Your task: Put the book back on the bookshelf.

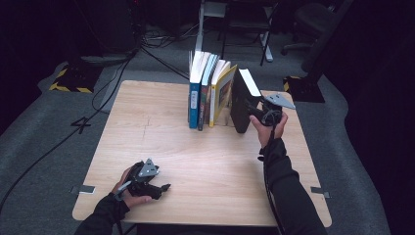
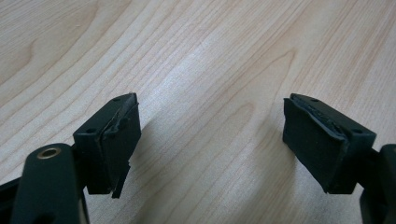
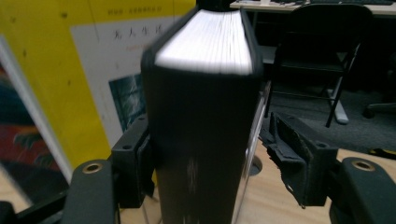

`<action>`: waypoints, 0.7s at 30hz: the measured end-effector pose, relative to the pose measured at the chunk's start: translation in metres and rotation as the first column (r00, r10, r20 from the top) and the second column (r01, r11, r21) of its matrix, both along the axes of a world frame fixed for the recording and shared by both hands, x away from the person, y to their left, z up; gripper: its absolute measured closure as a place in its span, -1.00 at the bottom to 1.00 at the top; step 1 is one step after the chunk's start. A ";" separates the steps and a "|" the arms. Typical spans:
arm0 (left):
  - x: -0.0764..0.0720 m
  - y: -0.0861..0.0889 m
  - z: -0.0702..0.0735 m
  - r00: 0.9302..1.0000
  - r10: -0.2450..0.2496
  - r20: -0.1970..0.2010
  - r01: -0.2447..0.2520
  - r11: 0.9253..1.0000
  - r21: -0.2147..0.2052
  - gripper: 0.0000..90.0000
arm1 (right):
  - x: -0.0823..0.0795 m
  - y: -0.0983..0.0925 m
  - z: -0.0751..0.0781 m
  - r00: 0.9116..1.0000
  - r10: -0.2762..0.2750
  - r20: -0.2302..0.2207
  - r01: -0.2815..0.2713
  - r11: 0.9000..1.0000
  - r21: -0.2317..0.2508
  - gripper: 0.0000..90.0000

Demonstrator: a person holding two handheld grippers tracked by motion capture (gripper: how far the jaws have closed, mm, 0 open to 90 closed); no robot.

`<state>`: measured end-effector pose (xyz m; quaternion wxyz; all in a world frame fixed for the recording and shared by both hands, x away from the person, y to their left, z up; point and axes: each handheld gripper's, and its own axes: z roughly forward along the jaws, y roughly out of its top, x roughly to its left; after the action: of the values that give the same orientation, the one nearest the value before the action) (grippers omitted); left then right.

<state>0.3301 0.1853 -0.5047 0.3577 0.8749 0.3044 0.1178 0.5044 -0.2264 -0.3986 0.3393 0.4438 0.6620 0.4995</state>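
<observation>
Left tongs (image 1: 164, 186) sit at about 7 o'clock on the wooden counter (image 1: 147, 132), held low in the person's left hand (image 1: 129, 193), tips pointing right. In the left gripper view (image 2: 210, 140) the jaws stand wide apart with bare wood grain between them, nothing gripped.

Row of upright books at 12 o'clock: blue book (image 1: 195, 95), thin dark-spined book (image 1: 203, 98) touching it, then yellow book (image 1: 221, 93) leaning a bit to the right.

Black book (image 1: 241, 105) stands upright just right of the yellow one, at about 1 o'clock, white page edge on top. Bottoms of the two are apart; tops look near.

Right tongs (image 1: 254, 111) at 2 o'clock, right hand (image 1: 266, 128) reaching in from the right side of the black book. In the right gripper view (image 3: 210, 158) the black book (image 3: 201, 130) sits between the jaws; the left pad is against its cover, the right pad (image 3: 299, 158) stands clear with a visible gap. So open, straddling the book, not clamped. Yellow book's cover (image 3: 70, 70) is behind on the left.
</observation>
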 end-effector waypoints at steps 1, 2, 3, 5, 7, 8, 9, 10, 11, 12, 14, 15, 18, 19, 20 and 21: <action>0.000 0.000 0.000 1.000 -0.001 0.000 0.001 1.000 0.000 -0.57 | -0.002 -0.001 -0.004 1.000 0.008 -0.005 -0.008 1.000 -0.003 -0.23; 0.000 0.000 0.000 1.000 0.000 0.000 0.000 1.000 0.000 -0.56 | -0.004 -0.002 -0.008 1.000 0.011 -0.014 -0.011 1.000 -0.018 -0.23; 0.000 0.000 0.000 1.000 0.000 0.000 0.000 1.000 0.000 -0.56 | -0.007 -0.003 -0.012 1.000 0.015 -0.013 -0.015 1.000 -0.026 -0.23; 0.000 0.000 0.000 1.000 -0.001 0.000 0.001 1.000 0.000 -0.56 | -0.009 -0.004 -0.021 0.999 0.026 -0.030 -0.026 0.999 -0.024 -0.22; 0.000 0.000 0.000 1.000 0.001 -0.001 -0.001 1.000 -0.001 -0.56 | -0.010 -0.004 -0.037 0.998 0.030 -0.055 -0.032 0.999 -0.041 -0.22; 0.000 0.000 0.000 1.000 0.001 -0.001 -0.001 1.000 -0.001 -0.56 | -0.010 -0.004 -0.037 0.998 0.030 -0.055 -0.032 0.999 -0.041 -0.22; 0.000 0.000 0.000 1.000 0.000 -0.001 0.000 1.000 -0.001 -0.56 | -0.010 -0.004 -0.041 0.997 0.033 -0.069 -0.036 0.999 -0.040 -0.22; 0.000 0.000 0.000 1.000 -0.004 -0.003 0.004 1.000 -0.002 -0.57 | -0.009 -0.003 -0.055 0.995 0.032 -0.095 -0.037 0.998 -0.052 -0.20; 0.000 0.000 0.000 1.000 -0.010 -0.002 0.010 1.000 0.000 -0.56 | -0.008 -0.002 -0.061 0.994 0.031 -0.101 -0.038 0.997 -0.065 -0.16; 0.000 0.000 0.000 1.000 -0.010 -0.002 0.010 1.000 0.000 -0.56 | -0.008 -0.002 -0.061 0.994 0.031 -0.101 -0.038 0.997 -0.065 -0.16; 0.000 0.000 0.000 1.000 -0.018 -0.001 0.018 1.000 0.000 -0.56 | -0.005 0.000 -0.073 0.990 0.029 -0.138 -0.039 0.996 -0.074 -0.10; 0.000 0.000 0.000 1.000 -0.019 -0.001 0.019 1.000 -0.001 -0.57 | -0.002 0.001 -0.078 0.987 0.025 -0.157 -0.036 0.997 -0.069 -0.09; -0.001 -0.001 0.000 1.000 -0.023 0.000 0.023 1.000 -0.002 -0.56 | 0.001 0.003 -0.084 0.986 0.024 -0.167 -0.035 0.997 -0.064 -0.01; -0.001 -0.001 0.000 1.000 -0.027 -0.001 0.027 1.000 -0.003 -0.56 | 0.001 0.004 -0.084 0.986 0.019 -0.165 -0.030 0.998 -0.064 0.01; -0.001 -0.001 0.000 1.000 -0.030 0.000 0.030 1.000 -0.001 -0.56 | 0.001 0.004 -0.083 0.987 0.014 -0.162 -0.025 0.998 -0.062 0.02; -0.001 -0.001 0.000 1.000 -0.030 0.000 0.030 1.000 -0.001 -0.56 | 0.001 0.005 -0.083 0.987 0.007 -0.162 -0.018 0.998 -0.066 0.03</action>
<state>0.3291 0.1847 -0.5048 0.3600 0.8793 0.2910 0.1124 0.5057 -0.2214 -0.4814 0.2963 0.4671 0.7066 0.4414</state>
